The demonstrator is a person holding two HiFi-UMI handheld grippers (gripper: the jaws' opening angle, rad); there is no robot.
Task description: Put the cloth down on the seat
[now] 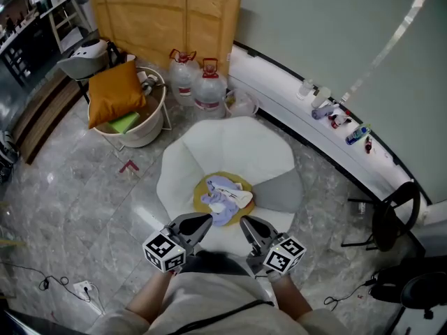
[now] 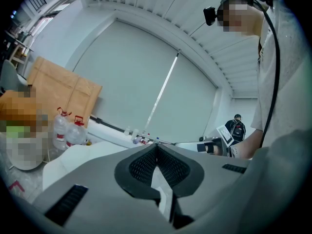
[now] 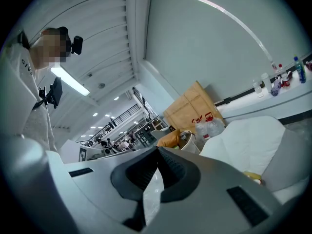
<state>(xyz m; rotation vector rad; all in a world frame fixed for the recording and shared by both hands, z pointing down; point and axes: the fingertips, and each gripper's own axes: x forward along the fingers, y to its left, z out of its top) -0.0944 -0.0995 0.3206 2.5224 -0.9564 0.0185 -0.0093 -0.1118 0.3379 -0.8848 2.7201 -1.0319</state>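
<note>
A crumpled lavender and white cloth (image 1: 223, 197) lies on the round yellow centre (image 1: 202, 194) of a white, petal-shaped seat (image 1: 230, 149). One petal at the right is grey (image 1: 279, 190). My left gripper (image 1: 206, 219) is just short of the cloth on the near left, shut with nothing in it. My right gripper (image 1: 246, 222) mirrors it on the near right, also shut and empty. In the left gripper view the black pads (image 2: 141, 167) meet at their tips above the white seat (image 2: 73, 155). The right gripper view shows the same shut pads (image 3: 170, 172) beside the seat (image 3: 253, 145).
Behind the seat stand two large water bottles (image 1: 199, 82), a white basket (image 1: 150, 128) with an orange cushion (image 1: 115, 93), and leaning cardboard (image 1: 167, 19). A curved white ledge (image 1: 279, 89) carries small bottles (image 1: 335, 114). A black stool (image 1: 398, 211) is at the right; cables (image 1: 63, 281) trail at the lower left.
</note>
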